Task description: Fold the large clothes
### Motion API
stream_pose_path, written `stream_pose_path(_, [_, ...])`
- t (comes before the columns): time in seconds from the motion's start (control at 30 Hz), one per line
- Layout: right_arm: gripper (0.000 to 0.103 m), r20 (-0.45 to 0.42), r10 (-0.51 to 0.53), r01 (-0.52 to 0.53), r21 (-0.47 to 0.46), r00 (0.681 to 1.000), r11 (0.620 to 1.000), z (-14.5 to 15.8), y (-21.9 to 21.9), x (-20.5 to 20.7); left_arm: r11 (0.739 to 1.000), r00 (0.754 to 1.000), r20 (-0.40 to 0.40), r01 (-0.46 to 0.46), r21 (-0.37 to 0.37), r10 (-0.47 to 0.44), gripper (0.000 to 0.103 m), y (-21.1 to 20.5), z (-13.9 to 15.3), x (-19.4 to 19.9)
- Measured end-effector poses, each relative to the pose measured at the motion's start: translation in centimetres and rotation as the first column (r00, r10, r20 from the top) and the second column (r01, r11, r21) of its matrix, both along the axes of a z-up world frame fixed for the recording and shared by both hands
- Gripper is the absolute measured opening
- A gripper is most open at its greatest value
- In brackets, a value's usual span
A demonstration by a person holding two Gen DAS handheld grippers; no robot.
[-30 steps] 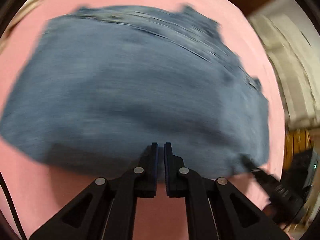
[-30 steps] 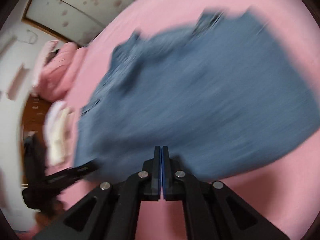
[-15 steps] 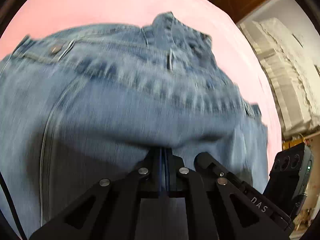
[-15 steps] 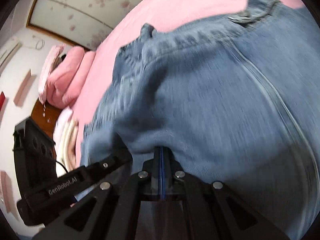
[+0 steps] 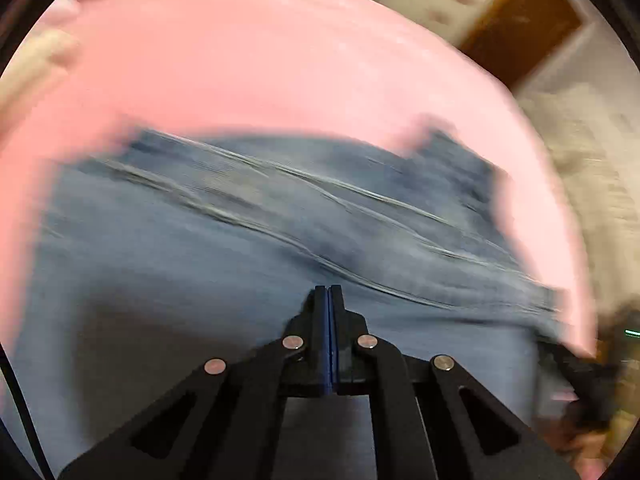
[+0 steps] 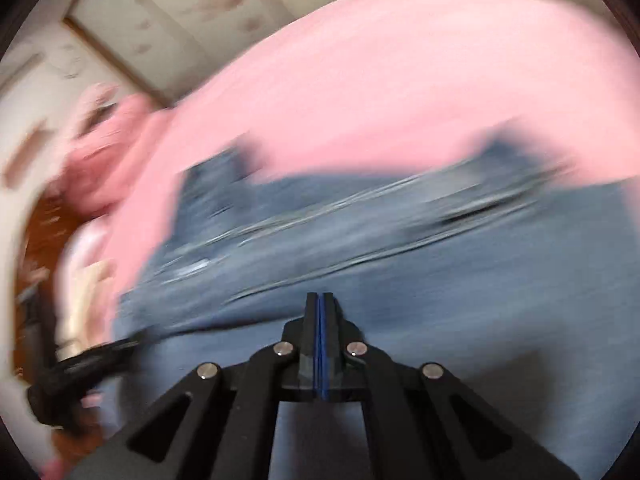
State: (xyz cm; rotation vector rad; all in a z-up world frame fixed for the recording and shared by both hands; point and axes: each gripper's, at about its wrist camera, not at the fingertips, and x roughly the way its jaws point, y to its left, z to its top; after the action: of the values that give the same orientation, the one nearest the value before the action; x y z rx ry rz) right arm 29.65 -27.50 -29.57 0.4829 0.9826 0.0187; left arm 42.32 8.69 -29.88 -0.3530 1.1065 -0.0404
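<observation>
Both views heavily motion-blurred. Jeans (image 5: 248, 264) lie spread on the pink bedsheet (image 5: 280, 64), filling the lower half of each view; the waistband edge with seam lines runs across the middle of the frame, pink sheet beyond it. Left gripper (image 5: 329, 289): jaws pressed together, blue pad edges meeting with no gap; tips sit over the denim, nothing visible pinched between them, and I can't tell if they touch the cloth. Right gripper (image 6: 320, 296): same, jaws fully together, tips over the denim, nothing seen between the pads. In the left wrist view the other gripper shows as a dark blurred shape at the right edge of the jeans; in the right wrist view the left one shows likewise at the lower left, at the jeans' left edge. Background: brown wooden door (image 5: 524, 24) top right in the left view, pale patterned wall (image 6: 168, 12) and a pink bundle of bedding (image 6: 104, 148) at left in the right view.
</observation>
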Motion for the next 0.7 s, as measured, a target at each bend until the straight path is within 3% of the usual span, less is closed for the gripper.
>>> stream_pose_path(0.03, [0.000, -0.017, -0.078, 0.077, -0.041, 0.997, 0.996, 0.1, -2.5, -0.4, 0.996, 0.998, -0.002, -0.059, 0.063, 0.060, 0.001, 2.4, 0.1, -0.1])
stream_pose_path(0.1, [0.000, -0.040, -0.220, 0.219, -0.026, 0.975, 0.975, 0.2, -8.1, -2.0, 0.984, 0.991, -0.017, -0.133, 0.120, 0.136, 0.001, 5.8, -0.2, -0.2])
stream_pose_path(0.13, [0.000, -0.042, -0.252, 0.251, -0.018, 0.967, 0.968, 0.5, -9.7, -2.7, 0.979, 0.988, -0.014, -0.149, 0.137, 0.153, 0.001, 7.0, -0.2, -0.2])
stream_pose_path(0.2, [0.000, -0.024, -0.278, 0.274, -0.118, 0.960, 0.955, 2.0, -11.7, -3.8, 0.965, 0.983, -0.012, -0.178, 0.193, 0.183, 0.001, 8.9, -0.1, -0.3])
stream_pose_path(0.3, [0.000, -0.007, -0.242, 0.238, -0.150, 0.970, 0.959, 3.7, -13.0, -4.7, 0.970, 0.987, -0.033, -0.150, 0.192, 0.159, 0.001, 9.8, 0.1, 0.0])
stream_pose_path(0.37, [0.000, -0.023, -0.220, 0.214, -0.154, 0.975, 0.965, 4.3, -13.2, -4.8, 0.951, 0.989, -0.041, -0.123, 0.283, 0.140, 0.001, 9.1, 0.7, 0.4])
stream_pose_path(0.4, [0.000, -0.027, -0.203, 0.196, -0.163, 0.979, 0.967, 4.3, -12.4, -4.1, 0.927, 0.987, -0.045, -0.129, 0.352, 0.154, 0.001, 8.8, 1.0, 0.6])
stream_pose_path(0.43, [0.000, -0.028, -0.184, 0.176, -0.181, 0.983, 0.968, 4.7, -11.8, -4.0, 0.919, 0.985, -0.047, -0.137, 0.370, 0.165, 0.001, 8.7, 1.2, 0.7])
stream_pose_path(0.53, [0.000, -0.020, -0.093, 0.088, -0.178, 0.995, 0.980, 5.4, -10.1, -3.4, 0.923, 0.980, -0.069, -0.153, 0.353, 0.188, 0.002, 9.0, 2.1, 0.9])
stream_pose_path(0.6, [0.000, -0.009, 0.001, -0.002, -0.130, 1.000, 0.992, 6.1, -8.6, -2.7, 0.942, 0.993, -0.063, -0.075, 0.327, 0.101, 0.005, 8.1, 3.4, 1.3])
stream_pose_path(0.67, [0.000, 0.003, 0.110, -0.108, -0.131, 0.994, 0.985, 6.8, -6.7, -1.7, 0.950, 0.998, -0.055, 0.022, 0.312, -0.005, 0.015, 6.8, 4.5, 1.8])
stream_pose_path(0.7, [0.002, 0.004, 0.185, -0.182, -0.143, 0.983, 0.973, 7.2, -5.4, -1.0, 0.950, 0.994, -0.051, 0.103, 0.296, -0.092, 0.026, 5.6, 5.2, 2.4])
